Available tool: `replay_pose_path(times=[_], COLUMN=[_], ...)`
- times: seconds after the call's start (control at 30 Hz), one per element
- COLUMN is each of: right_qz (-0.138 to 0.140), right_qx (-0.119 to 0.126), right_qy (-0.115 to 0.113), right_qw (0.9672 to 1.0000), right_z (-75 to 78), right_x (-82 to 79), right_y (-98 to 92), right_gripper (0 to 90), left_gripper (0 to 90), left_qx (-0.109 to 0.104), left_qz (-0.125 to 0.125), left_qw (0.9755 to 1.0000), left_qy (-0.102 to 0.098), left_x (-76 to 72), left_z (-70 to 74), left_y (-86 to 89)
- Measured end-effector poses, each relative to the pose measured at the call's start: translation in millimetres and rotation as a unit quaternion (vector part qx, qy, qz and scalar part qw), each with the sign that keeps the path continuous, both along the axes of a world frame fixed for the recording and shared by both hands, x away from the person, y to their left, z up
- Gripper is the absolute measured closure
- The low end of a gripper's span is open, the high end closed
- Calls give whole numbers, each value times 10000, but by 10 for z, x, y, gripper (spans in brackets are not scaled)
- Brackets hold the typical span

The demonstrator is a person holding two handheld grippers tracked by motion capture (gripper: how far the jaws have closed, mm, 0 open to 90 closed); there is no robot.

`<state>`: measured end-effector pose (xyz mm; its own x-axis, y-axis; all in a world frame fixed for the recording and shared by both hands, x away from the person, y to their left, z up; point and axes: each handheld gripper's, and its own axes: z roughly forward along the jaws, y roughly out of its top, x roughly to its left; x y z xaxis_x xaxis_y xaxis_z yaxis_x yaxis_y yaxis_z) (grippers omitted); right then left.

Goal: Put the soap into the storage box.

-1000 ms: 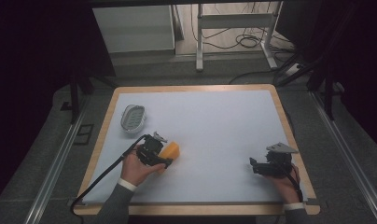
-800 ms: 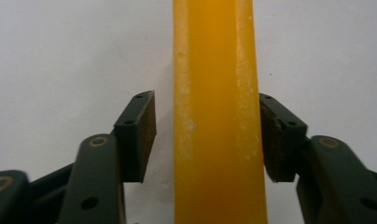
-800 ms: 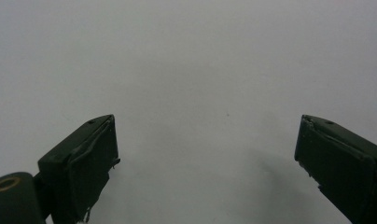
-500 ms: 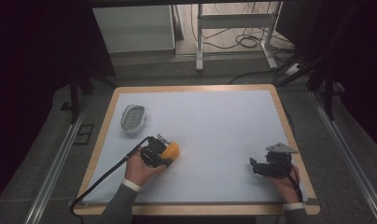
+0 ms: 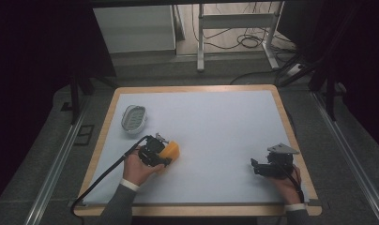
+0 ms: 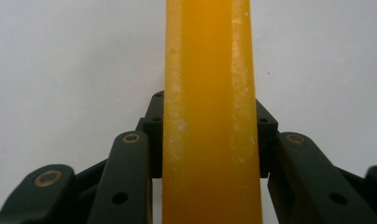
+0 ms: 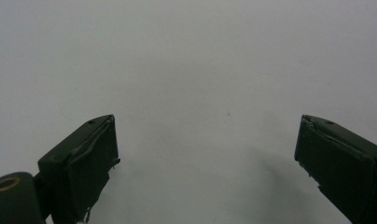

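Lots of bare table (image 5: 216, 122) in the middle. The left gripper (image 5: 160, 152) has just squeezed onto the yellow block (image 5: 170, 151); the right gripper (image 5: 257, 168) is wide apart.

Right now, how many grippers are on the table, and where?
2. The left gripper sits near the table's front left, fingers shut on the orange block. The right gripper rests front right, open over bare surface.

1. The left gripper (image 5: 160, 152) lies low over the desk at the left, its jaws just closed and pressing on something between them.
2. The right gripper (image 5: 259, 168) rests at the right, jaws wide apart.
3. Both sleeved forearms enter from below.
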<state>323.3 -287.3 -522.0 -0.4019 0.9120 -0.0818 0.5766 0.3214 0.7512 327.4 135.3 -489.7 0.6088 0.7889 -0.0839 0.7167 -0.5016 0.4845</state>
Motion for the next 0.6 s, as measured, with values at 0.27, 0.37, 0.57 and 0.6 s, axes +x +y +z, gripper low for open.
replay_pose_path(times=[0.27,0.37,0.57,0.6], right_qz=[-2,-7,-13,-21], right_qx=[-6,-5,-18,-4], right_qy=[-18,-18,-15,-18], right_qw=[10000,10000,10000,10000], right_z=[4,3,0,3], right_x=[-1,-2,1,0], right_y=[-6,-3,-6,-6], right_gripper=[60,60,60,60], left_gripper=[608,608,608,608], left_qx=[-213,-288,-391,-389], left_qz=[64,151,260,284], left_qw=[9997,9991,9983,9982], left_qy=[-129,-270,-355,-361], left_x=[0,-8,0,6], left_z=[169,212,302,311], left_y=[163,204,322,349])
